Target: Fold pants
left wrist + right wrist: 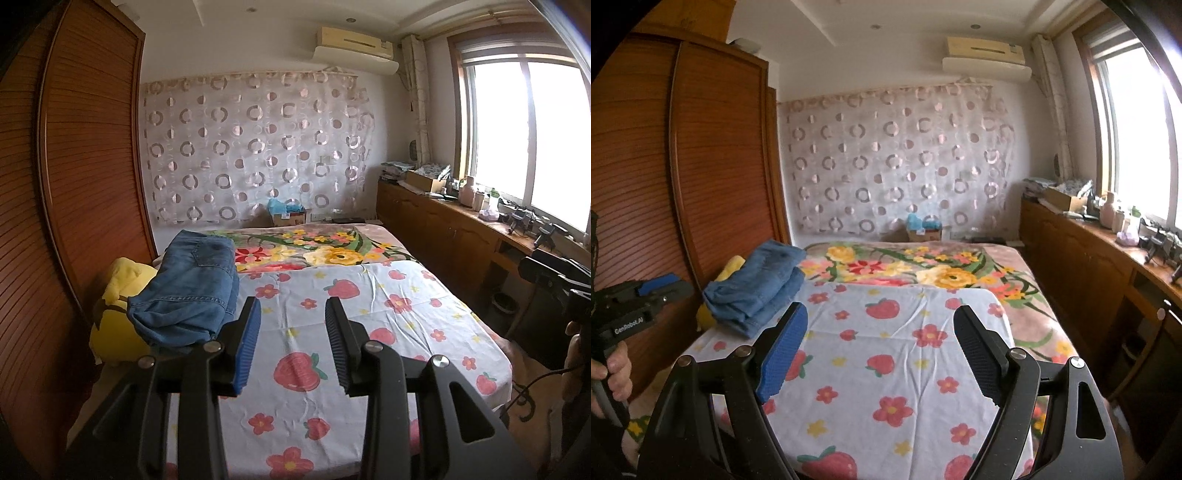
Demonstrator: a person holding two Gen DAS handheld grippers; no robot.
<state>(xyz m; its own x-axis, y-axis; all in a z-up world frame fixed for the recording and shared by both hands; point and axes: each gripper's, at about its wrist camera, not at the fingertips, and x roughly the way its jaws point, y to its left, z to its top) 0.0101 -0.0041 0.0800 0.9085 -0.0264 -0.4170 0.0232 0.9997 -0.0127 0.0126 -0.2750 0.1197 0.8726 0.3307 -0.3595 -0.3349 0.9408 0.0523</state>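
A pair of blue jeans (pixel 192 291) lies folded in a thick stack at the left edge of the bed, resting partly on a yellow plush toy (pixel 118 325). The right wrist view shows the same jeans (pixel 757 284) to the left of the gripper. My left gripper (pixel 293 306) is open just right of the stack, above the strawberry-print sheet (pixel 369 332), with nothing between its blue pads. My right gripper (pixel 881 310) is open wide over the sheet (pixel 886 362), also holding nothing. A hand (pixel 613 373) holds the left gripper's handle at the left edge.
A floral blanket (pixel 332 251) covers the far half of the bed. A wooden slatted wardrobe (pixel 74 166) stands close on the left. A low wooden cabinet (pixel 443 229) with clutter runs under the window on the right. A cardboard box (pixel 923 230) sits beyond the bed.
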